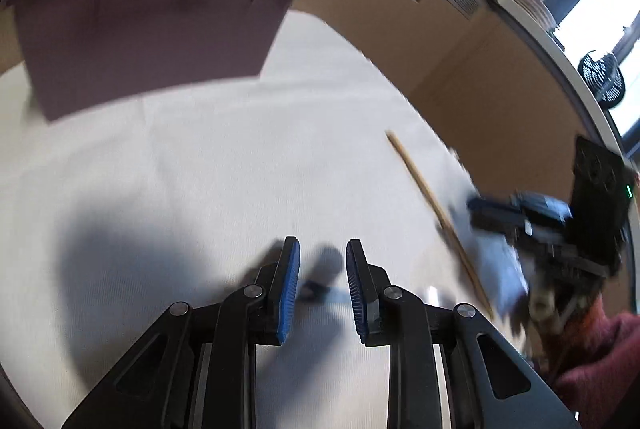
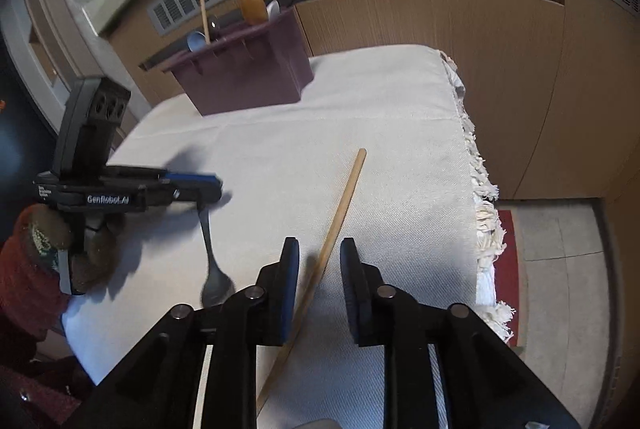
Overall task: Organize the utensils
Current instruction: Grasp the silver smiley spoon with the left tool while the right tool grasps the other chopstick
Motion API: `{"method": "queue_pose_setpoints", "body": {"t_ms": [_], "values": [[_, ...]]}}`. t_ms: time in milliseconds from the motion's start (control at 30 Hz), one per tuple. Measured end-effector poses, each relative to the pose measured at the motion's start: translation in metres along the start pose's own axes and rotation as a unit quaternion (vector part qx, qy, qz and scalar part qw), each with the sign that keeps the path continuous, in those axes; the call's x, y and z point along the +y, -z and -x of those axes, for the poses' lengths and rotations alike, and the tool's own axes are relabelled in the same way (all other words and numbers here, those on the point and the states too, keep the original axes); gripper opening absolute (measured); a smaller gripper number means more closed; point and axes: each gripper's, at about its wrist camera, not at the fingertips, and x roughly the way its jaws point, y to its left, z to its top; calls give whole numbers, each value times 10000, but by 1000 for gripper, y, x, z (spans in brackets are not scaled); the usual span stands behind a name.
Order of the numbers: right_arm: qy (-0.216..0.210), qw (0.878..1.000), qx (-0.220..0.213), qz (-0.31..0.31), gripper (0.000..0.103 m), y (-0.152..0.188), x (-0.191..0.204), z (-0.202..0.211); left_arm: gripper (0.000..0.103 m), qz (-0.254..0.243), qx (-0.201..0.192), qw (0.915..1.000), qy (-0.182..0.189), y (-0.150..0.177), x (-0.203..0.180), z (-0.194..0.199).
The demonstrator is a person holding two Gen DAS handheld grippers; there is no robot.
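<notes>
In the left wrist view the left tool gapes part-open and empty over the metal spoon's blurred handle, so closing could miss it; in the right wrist view the right tool straddles the chopstick, ungripped, liable to roll across the cloth-covered table, well short of the purple utensil holder.

Your left wrist view sits low and close over the white cloth, looking forward along its 2 fingers toward the purple utensil bin, which fills the upper left, near. Your right wrist view rides higher and farther back, facing the same bin from a greater distance, with the cloth's fringed edge at right. The 2 views share the cloth, the bin and the wooden stick; each also catches the other gripper at its side.
</notes>
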Motion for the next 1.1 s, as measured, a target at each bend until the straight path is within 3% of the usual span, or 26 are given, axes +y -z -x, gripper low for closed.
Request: {"method": "queue_pose_setpoints", "body": {"t_ms": [200,333,467,733,967,1100], "values": [[103,9999,-98,79,22,3,3,7,25,-871,563,9946,-101,50,-35,23],[85,9998,-167,71,22,7,2,13,28,-1859,558,9778,-789,66,-76,16],[127,9997,-190,31,22,12,0,18,30,-2281,581,9681,-859,52,-99,-7],[273,9991,-311,-124,22,23,-10,29,31,-2258,744,9673,-883,7,-113,-43],[319,9989,-330,-135,22,23,-12,26,31,-2002,881,9714,-927,-2,-111,-46],[456,9984,-315,-121,22,21,-9,22,30,-1951,621,9731,-1055,6,-113,-43]]}}
